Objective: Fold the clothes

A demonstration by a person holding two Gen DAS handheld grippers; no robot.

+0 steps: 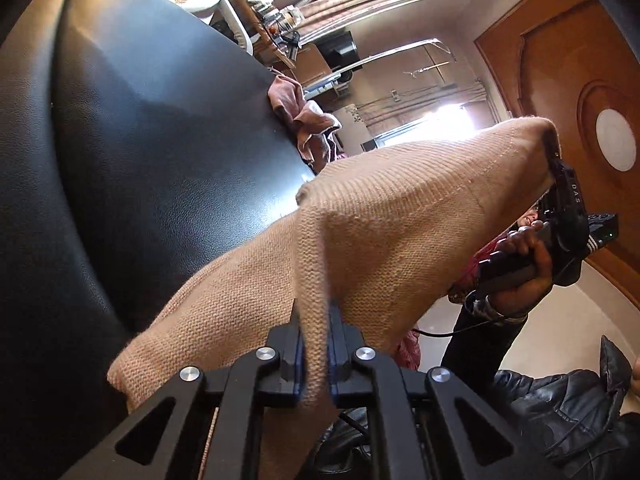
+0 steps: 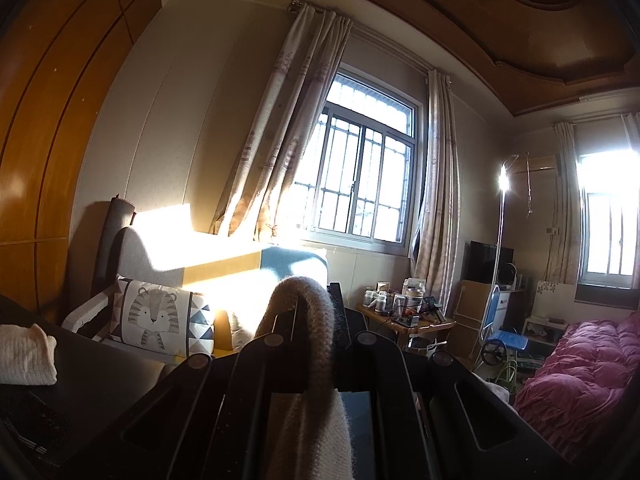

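Hard sunlight from the barred window (image 2: 364, 184) ahead of the right claw blows out the wall; foreground silhouetted. Fisheye bending and dark corners in both views.

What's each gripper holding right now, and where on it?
Both hold the beige knit sweater: left gripper pinches a ribbed edge band; right gripper clamps another edge at the far raised corner.

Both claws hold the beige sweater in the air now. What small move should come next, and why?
Probably lower both claws together toward the black table. The left claw and right claw each pinch the beige sweater, which hangs stretched between them above the table, so it likely needs laying flat before folding.
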